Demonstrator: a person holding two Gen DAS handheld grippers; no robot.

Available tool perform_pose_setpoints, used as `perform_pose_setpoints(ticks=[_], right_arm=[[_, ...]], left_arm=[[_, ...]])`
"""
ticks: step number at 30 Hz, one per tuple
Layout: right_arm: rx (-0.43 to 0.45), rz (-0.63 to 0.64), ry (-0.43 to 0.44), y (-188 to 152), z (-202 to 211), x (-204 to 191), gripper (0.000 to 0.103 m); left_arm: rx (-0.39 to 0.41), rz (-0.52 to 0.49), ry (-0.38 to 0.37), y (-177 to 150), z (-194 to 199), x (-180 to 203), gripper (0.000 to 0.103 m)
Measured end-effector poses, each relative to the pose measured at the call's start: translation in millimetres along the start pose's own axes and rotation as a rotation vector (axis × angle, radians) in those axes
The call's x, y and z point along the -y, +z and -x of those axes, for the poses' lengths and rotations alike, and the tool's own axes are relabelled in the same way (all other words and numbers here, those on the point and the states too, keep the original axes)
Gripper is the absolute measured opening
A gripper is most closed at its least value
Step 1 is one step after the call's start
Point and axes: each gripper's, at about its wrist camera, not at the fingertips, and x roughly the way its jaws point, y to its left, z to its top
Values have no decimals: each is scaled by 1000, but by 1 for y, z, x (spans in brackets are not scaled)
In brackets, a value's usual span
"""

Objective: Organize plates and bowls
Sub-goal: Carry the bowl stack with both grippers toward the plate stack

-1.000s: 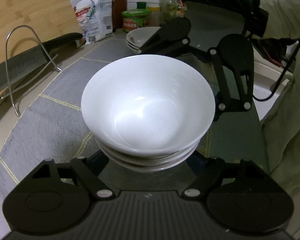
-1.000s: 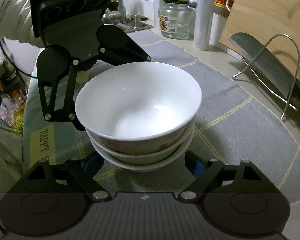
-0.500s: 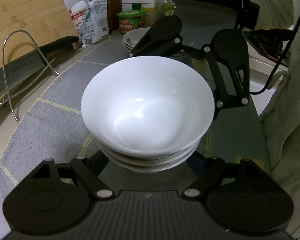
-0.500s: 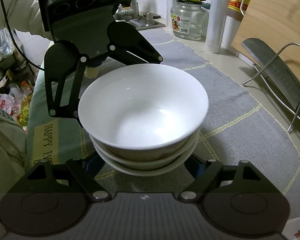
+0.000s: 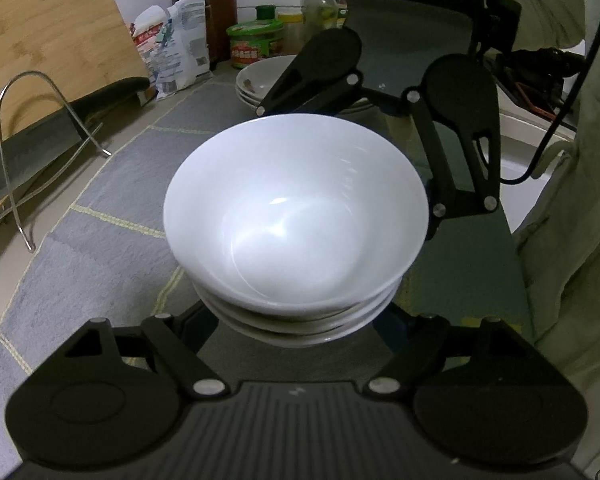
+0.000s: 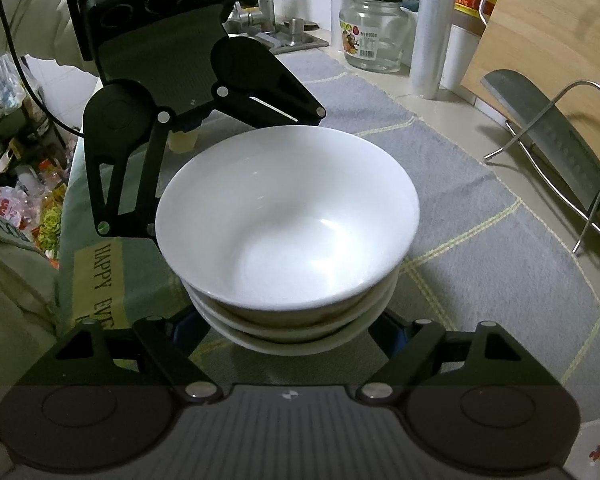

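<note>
White glazed ceramic bowls [image 5: 296,216] already sit nested in a stack of three on the grey woven mat [image 5: 112,216] covering the desk, flanked low down by the left tongs [image 5: 296,332] and right tongs [image 6: 296,332], grip hidden, while stacked white plates [image 5: 260,84] wait behind.

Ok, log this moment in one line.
stack of bowls | left gripper and right gripper cradle it from opposite sides | plates behind
</note>
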Motion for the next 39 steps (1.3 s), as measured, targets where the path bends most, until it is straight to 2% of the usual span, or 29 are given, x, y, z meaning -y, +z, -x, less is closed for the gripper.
perform_pose_setpoints(ticks=[18, 28, 39], right_arm=[[17, 27, -14, -22, 52, -4, 88], [36, 33, -33, -51, 98, 13, 88], [28, 9, -100, -90, 138, 45, 88]], left_arm=[[20, -7, 39, 37, -2, 22, 83], [39, -33, 56, 84, -19, 49, 83], [71, -91, 41, 139, -58, 54, 83]])
